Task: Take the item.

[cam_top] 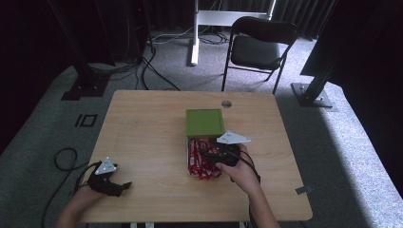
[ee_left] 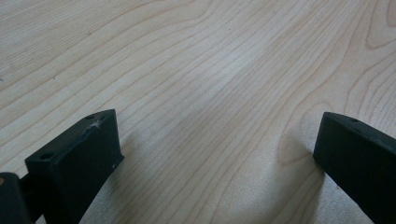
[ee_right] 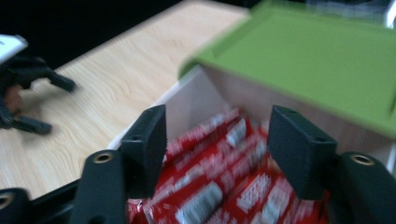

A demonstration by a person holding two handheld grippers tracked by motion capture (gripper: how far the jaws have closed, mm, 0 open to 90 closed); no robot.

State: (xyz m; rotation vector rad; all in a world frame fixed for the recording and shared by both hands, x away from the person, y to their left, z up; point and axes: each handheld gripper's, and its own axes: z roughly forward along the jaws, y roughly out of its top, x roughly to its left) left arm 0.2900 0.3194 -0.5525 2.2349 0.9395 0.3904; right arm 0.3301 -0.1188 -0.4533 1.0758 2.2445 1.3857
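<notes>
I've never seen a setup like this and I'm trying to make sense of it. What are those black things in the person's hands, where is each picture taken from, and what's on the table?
A person sits at a wooden table and holds a hand tool with two black jaws in each hand. One picture looks down from above the table; each of the other two comes from a small camera that rides on one tool and looks along its jaws.

The left gripper rests low over bare wood, jaws wide apart, with nothing between them.

The right gripper is over an open box full of red snack wrappers. Its green lid lies just behind, at the far edge of the box. The jaws straddle the wrappers, but do not press on one yet.

A folding chair stands beyond the table.
</notes>
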